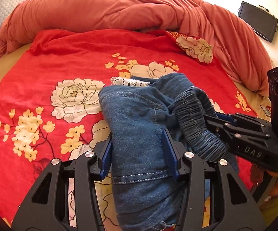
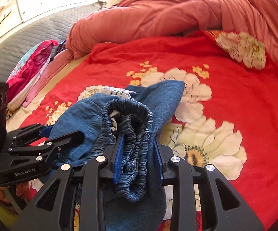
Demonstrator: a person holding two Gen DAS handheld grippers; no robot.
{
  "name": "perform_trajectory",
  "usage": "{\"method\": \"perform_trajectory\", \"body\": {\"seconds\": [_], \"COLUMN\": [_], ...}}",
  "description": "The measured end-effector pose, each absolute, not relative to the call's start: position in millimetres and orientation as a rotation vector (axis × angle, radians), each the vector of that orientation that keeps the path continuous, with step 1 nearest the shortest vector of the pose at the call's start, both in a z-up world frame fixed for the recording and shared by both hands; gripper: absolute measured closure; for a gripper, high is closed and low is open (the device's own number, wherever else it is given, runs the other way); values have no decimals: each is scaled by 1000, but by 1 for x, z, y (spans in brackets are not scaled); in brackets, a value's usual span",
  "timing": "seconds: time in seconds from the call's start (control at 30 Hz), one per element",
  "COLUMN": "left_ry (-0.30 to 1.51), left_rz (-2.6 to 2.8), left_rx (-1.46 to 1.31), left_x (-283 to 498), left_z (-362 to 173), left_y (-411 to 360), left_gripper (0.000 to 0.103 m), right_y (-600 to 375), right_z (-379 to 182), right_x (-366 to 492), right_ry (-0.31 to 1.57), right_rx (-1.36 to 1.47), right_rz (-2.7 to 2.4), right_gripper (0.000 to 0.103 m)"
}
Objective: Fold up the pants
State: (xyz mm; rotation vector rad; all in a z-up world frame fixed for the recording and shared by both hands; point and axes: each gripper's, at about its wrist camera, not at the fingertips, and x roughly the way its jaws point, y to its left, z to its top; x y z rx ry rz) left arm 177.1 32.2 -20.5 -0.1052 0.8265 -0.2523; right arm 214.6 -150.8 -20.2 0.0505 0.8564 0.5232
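Blue denim pants (image 1: 139, 115) with an elastic waistband (image 2: 133, 127) and white lace trim (image 1: 131, 82) hang bunched between both grippers above the red flowered bedspread (image 1: 62, 61). My left gripper (image 1: 139, 150) is shut on a thick fold of the denim. My right gripper (image 2: 138, 152) is shut on the gathered waistband, and it shows at the right of the left wrist view (image 1: 218, 123). The left gripper shows at the left of the right wrist view (image 2: 65, 134). The pants' lower part is hidden behind the grippers.
A rumpled orange-pink duvet (image 1: 110, 9) is piled along the far side of the bed. A flowered pillow (image 1: 196, 48) lies at the far right. Pink clothes (image 2: 33, 67) lie by the grey quilted headboard (image 2: 33, 36). A dark screen (image 1: 258, 21) hangs on the wall.
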Motion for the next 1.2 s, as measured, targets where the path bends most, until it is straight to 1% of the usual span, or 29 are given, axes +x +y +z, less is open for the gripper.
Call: {"method": "perform_trajectory", "body": {"seconds": [0.1,0.17,0.23,0.3,0.47,0.5,0.67,0.73,0.77,0.83,0.9,1.2], "left_ry": [832,836,839,840,831,828,816,813,808,801,794,763], "left_rz": [-250,-251,-254,-258,-262,-262,-259,-260,-258,-258,-257,-247], "left_rx": [-106,-104,-101,-99,-91,-90,-90,-92,-90,-83,-79,-80], "left_x": [177,177,177,177,173,173,171,170,169,167,166,160], "left_z": [-24,-25,-25,-25,-22,-21,-18,-16,-15,-14,-12,-4], "left_y": [34,34,34,35,34,34,36,36,36,36,36,41], "left_gripper": [63,61,54,51,41,40,34,28,26,22,20,14], "right_y": [-153,-154,-156,-158,-161,-162,-165,-167,-168,-170,-171,-177], "right_z": [-26,-29,-32,-34,-35,-35,-33,-32,-31,-29,-25,-15], "right_x": [215,215,214,215,214,214,212,212,211,209,206,199], "right_ry": [873,880,880,880,874,872,865,864,861,850,832,781], "right_rx": [53,53,48,40,42,38,47,56,58,59,48,61], "right_rz": [506,491,473,455,438,433,415,417,414,415,406,387], "right_gripper": [69,65,61,51,46,43,37,36,34,33,25,21]}}
